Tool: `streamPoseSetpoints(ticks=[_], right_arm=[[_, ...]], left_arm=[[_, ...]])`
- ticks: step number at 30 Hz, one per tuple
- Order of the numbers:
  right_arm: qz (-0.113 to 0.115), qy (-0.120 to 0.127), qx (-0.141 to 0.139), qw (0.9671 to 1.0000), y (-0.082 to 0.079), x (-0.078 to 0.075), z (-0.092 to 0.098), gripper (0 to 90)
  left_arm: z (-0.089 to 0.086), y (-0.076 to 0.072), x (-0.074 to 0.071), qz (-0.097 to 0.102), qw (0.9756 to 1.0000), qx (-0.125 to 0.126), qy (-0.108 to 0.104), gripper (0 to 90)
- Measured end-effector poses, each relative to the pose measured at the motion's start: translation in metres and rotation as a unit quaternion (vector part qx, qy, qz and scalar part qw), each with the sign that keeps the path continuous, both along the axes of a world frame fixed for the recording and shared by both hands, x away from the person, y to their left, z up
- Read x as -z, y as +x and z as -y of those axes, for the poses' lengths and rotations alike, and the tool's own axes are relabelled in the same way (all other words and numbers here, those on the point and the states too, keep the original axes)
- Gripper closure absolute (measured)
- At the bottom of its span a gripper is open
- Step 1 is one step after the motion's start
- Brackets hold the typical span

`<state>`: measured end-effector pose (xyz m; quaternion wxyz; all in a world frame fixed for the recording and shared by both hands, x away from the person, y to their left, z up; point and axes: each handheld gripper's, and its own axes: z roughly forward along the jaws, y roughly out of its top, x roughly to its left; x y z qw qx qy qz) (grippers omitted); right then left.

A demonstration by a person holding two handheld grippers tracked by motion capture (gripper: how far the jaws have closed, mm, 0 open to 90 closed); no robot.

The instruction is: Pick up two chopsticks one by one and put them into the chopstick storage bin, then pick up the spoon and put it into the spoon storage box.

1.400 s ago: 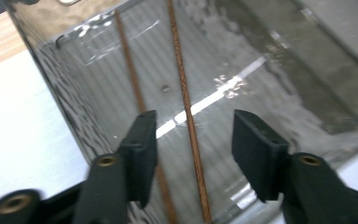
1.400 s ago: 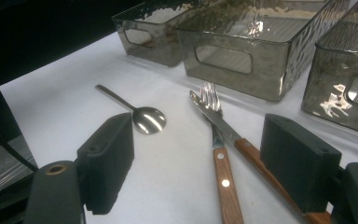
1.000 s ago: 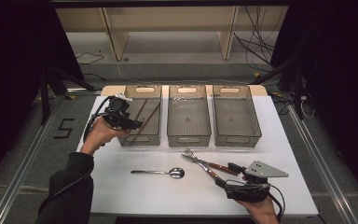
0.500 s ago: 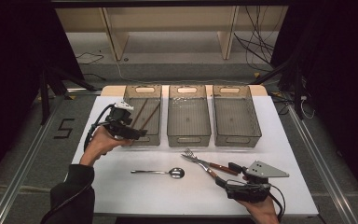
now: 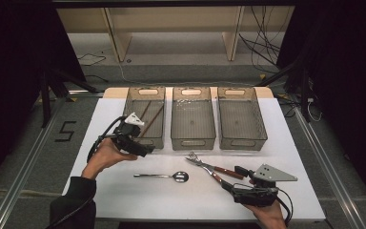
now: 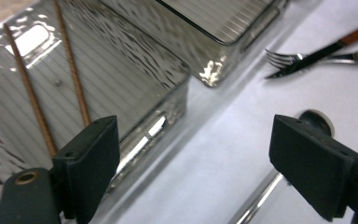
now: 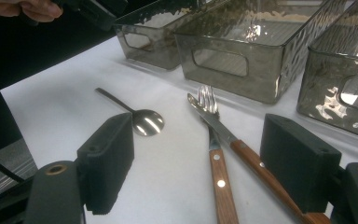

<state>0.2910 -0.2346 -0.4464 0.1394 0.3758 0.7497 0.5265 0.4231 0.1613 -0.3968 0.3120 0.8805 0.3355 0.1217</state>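
White table beside grey floor, wooden shelving behind

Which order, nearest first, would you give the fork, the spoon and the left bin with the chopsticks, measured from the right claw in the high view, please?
1. Fork: just up and left of the right claw.
2. Spoon: farther left, mid-table.
3. Left bin: far left, at the back, chopsticks inside.

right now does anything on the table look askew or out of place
Only mildly. The wooden-handled fork and wooden-handled knife lie crossed over each other near the right gripper, not side by side. The steel spoon lies alone. Two brown chopsticks lie in the left clear bin. Nothing looks spilled or damaged.
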Motion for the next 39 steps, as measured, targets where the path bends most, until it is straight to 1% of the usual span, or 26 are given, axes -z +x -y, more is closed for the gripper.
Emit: streamPoseSetpoints(ticks=[4,9,12,14,16,19,20,22,23,24,27,28,29,30,32,35,38,39], right_arm=[[-0.001,-0.001,0.001,1.0,-0.001,0.0,-0.001,26.7],[0.0,-0.001,0.0,1.0,0.0,0.0,-0.001,26.6],[0.001,-0.001,0.001,1.0,-0.001,-0.001,-0.001,26.6],[0.0,0.0,0.002,1.0,-0.001,-0.001,-0.001,26.6],[0.0,0.0,0.002,1.0,0.0,-0.001,-0.001,26.6],[0.0,0.0,0.001,1.0,0.0,-0.001,-0.001,26.6],[0.0,0.0,0.001,1.0,0.0,-0.001,-0.002,26.6],[0.001,-0.002,0.0,1.0,0.0,-0.001,-0.002,26.6],[0.002,-0.002,-0.001,1.0,0.0,-0.001,-0.003,26.6],[0.002,-0.001,-0.001,1.0,0.0,-0.001,-0.003,26.6],[-0.002,0.0,0.001,1.0,0.0,0.0,-0.002,26.7],[-0.002,-0.001,0.001,1.0,0.001,0.0,-0.001,26.6],[-0.002,0.0,0.001,1.0,0.001,0.001,-0.001,26.6],[-0.003,0.0,0.002,1.0,0.001,0.0,0.0,26.6],[-0.001,0.0,0.002,1.0,0.001,0.0,0.0,26.6],[0.001,-0.003,-0.001,1.0,0.0,-0.001,-0.002,26.7],[0.001,-0.003,-0.001,1.0,-0.001,-0.001,-0.002,26.6],[0.001,-0.003,-0.001,1.0,-0.001,0.0,-0.002,26.6]], left_arm=[[0.004,-0.007,0.007,-0.01,0.9996,0.023,0.016,15.6],[0.009,-0.013,0.014,-0.013,0.9989,0.035,0.028,15.5],[0.012,-0.017,0.02,-0.018,0.998,0.043,0.043,15.4],[0.014,-0.018,0.024,-0.021,0.9964,0.054,0.062,15.5],[0.017,-0.021,0.028,-0.024,0.9952,0.06,0.074,15.5],[0.022,-0.023,0.032,-0.029,0.993,0.071,0.089,15.9],[0.023,-0.024,0.034,-0.031,0.9928,0.072,0.091,16.1],[0.026,-0.025,0.036,-0.036,0.9901,0.082,0.109,16.4],[0.027,-0.025,0.038,-0.036,0.9899,0.08,0.112,16.5],[0.028,-0.025,0.038,-0.036,0.989,0.082,0.117,16.6],[0.03,-0.025,0.04,-0.04,0.9882,0.086,0.12,17.1],[0.031,-0.024,0.04,-0.043,0.9874,0.09,0.124,17.5],[0.032,-0.024,0.041,-0.042,0.9877,0.088,0.123,17.8],[0.033,-0.025,0.042,-0.043,0.9871,0.089,0.126,18.1],[0.035,-0.026,0.044,-0.048,0.9853,0.096,0.132,18.3],[0.038,-0.028,0.048,-0.051,0.9812,0.109,0.15,19.2],[0.04,-0.027,0.048,-0.054,0.9797,0.115,0.155,21.3],[0.04,-0.027,0.049,-0.058,0.9786,0.118,0.158,22.0]])
